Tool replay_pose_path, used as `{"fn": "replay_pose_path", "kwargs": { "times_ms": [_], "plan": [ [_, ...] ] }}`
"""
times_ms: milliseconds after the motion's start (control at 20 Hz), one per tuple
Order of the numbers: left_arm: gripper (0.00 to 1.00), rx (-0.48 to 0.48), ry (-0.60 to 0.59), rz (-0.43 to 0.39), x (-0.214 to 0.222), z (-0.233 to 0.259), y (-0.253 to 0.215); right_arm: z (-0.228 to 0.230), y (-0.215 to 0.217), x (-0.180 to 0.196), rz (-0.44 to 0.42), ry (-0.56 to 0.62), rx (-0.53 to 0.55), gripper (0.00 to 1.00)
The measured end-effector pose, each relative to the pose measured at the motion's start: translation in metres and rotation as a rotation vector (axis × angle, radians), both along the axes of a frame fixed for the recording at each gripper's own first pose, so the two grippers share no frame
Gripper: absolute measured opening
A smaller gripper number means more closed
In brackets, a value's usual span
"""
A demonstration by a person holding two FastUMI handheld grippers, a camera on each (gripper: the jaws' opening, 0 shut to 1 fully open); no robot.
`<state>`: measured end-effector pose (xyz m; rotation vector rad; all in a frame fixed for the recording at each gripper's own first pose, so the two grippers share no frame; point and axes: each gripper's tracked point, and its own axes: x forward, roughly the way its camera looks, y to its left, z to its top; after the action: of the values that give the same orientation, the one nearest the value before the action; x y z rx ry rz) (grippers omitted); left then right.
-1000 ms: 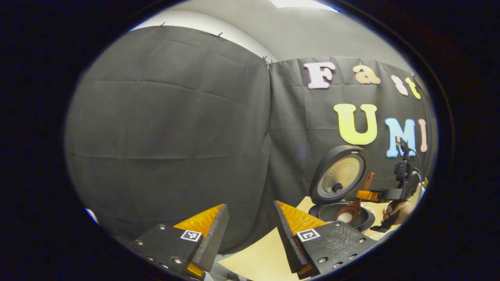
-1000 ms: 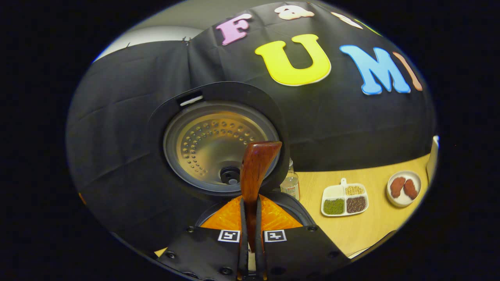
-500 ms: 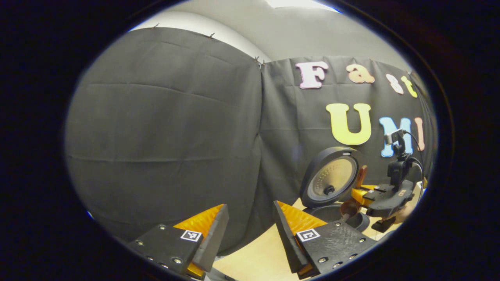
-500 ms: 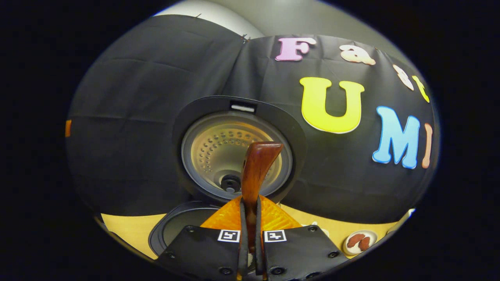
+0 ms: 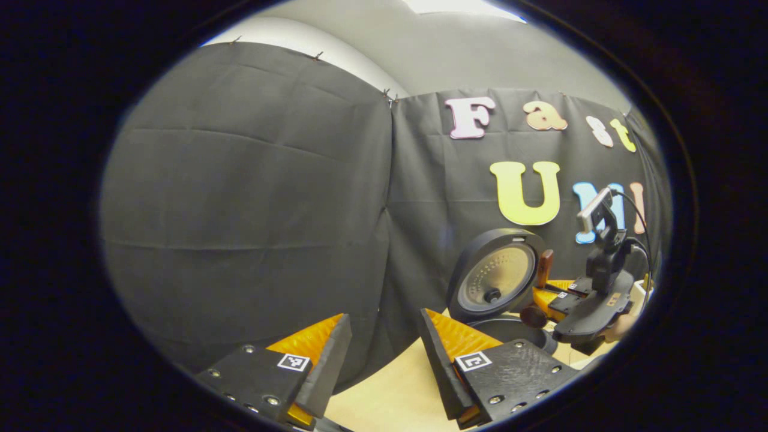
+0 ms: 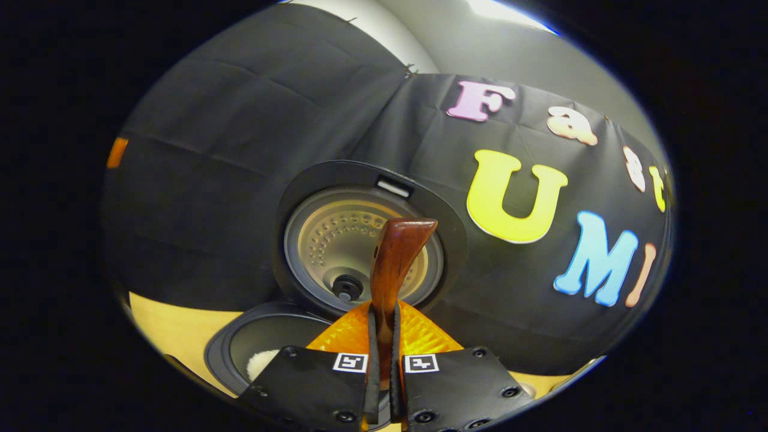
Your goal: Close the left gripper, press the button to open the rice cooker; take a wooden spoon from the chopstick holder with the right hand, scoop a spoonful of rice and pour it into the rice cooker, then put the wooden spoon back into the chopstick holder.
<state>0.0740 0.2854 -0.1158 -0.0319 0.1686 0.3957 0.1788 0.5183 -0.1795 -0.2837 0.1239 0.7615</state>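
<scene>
While clamped in right gripper (image 6: pixel 384 360), wooden spoon (image 6: pixel 393 264) above open rice cooker (image 6: pixel 264 354); left gripper (image 5: pixel 378 354) wide, idle.

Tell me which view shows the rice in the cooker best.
The right gripper view: white rice lies in the open cooker pot, beside the right gripper. The left gripper view shows the cooker far off, its pot's inside hidden.

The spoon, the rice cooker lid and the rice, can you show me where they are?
spoon (image 6: pixel 393 264): right gripper view, on its brown handle.
rice cooker lid (image 6: pixel 336 234): right gripper view, on the shiny inner plate.
rice (image 6: pixel 259 362): right gripper view, on the white heap in the pot.
</scene>
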Motion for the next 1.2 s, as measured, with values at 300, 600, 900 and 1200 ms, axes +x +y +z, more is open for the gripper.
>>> {"fn": "replay_pose_path", "kwargs": {
  "times_ms": [300, 600, 900, 1200],
  "plan": [
    [0.73, -0.008, -0.025, -0.041, 0.007, 0.013, -0.007, 0.029, -0.023, -0.001, -0.057, 0.280, 0.271, 0.08],
    [0.72, 0.004, -0.057, -0.134, 0.039, 0.024, -0.047, 0.061, -0.087, 0.016, -0.170, 0.333, 0.417, 0.05],
    [0.72, -0.009, -0.084, -0.220, 0.058, 0.033, -0.088, 0.061, -0.165, 0.032, -0.309, 0.331, 0.440, 0.05],
    [0.72, -0.023, -0.101, -0.288, 0.073, 0.039, -0.127, 0.056, -0.249, 0.042, -0.443, 0.308, 0.435, 0.14]
  ]
}}
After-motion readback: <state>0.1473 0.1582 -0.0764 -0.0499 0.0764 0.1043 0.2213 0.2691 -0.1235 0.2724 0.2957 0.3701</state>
